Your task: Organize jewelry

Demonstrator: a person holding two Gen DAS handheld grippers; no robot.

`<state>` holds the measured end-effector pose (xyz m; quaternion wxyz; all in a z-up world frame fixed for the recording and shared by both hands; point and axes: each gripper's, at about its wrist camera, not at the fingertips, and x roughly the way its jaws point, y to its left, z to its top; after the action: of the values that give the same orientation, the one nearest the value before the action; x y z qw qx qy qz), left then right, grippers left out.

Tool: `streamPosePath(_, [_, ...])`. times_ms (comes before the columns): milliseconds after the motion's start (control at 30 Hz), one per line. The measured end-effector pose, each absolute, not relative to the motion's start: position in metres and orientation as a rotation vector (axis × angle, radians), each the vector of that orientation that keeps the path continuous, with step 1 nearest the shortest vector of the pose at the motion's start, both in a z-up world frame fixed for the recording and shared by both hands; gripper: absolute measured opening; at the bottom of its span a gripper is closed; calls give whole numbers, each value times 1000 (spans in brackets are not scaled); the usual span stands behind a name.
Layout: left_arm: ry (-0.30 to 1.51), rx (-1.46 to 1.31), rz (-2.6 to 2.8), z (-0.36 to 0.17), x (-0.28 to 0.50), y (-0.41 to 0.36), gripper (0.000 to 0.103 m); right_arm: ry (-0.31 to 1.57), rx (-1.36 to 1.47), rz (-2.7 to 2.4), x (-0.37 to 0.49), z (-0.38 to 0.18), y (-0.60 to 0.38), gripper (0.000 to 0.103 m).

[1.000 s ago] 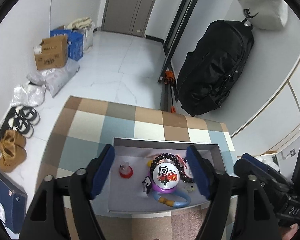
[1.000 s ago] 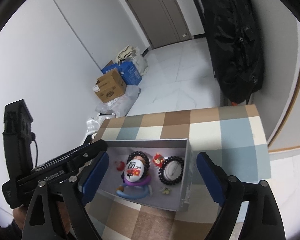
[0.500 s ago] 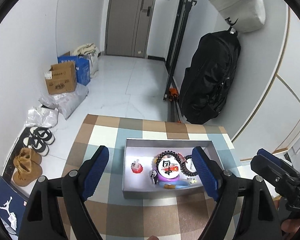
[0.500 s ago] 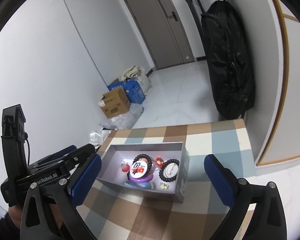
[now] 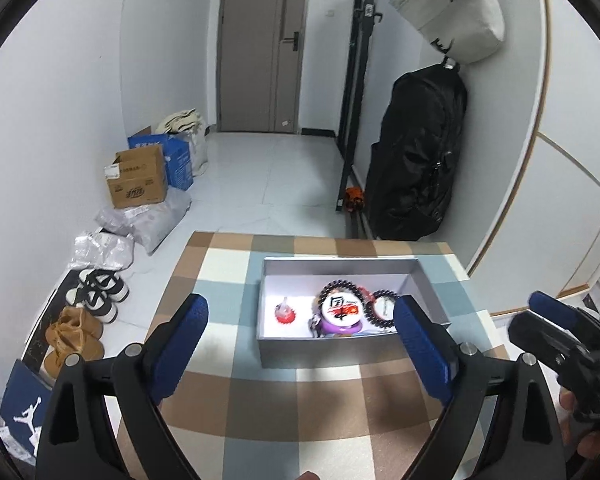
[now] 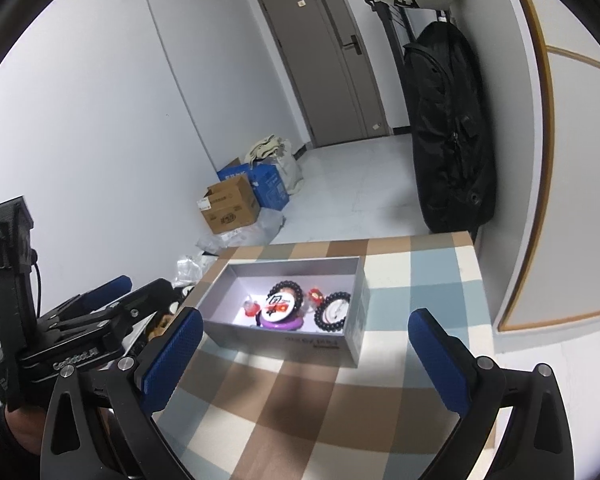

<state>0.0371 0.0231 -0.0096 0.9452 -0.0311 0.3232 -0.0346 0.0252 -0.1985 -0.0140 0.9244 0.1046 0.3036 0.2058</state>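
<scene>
The brown, blue and cream checked tablecloth (image 5: 300, 408) is lying under both my tongs. Ahead of them the open grey cardboard box (image 5: 340, 350) is sitting with the black bead bracelets (image 5: 384, 304), round white badge (image 5: 342, 307) and small red trinket (image 5: 284, 314) inside. My left gripper (image 5: 300, 344) has just been opening, nothing between its blue pads; my right gripper (image 6: 308, 352) is spreading wide too, empty.

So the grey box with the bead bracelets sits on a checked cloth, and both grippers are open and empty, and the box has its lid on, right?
Not quite: the grey box has no lid on; it is open-topped, as the left wrist view shows, with the bead bracelets visible inside. It does sit on the checked cloth, and the left gripper and right gripper are open and empty.
</scene>
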Motion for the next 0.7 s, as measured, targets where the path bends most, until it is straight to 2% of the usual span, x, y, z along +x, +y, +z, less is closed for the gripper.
streamPosePath(700, [676,-77,-52,-14,30,29,91,653,201,395,24,-25,-200,103])
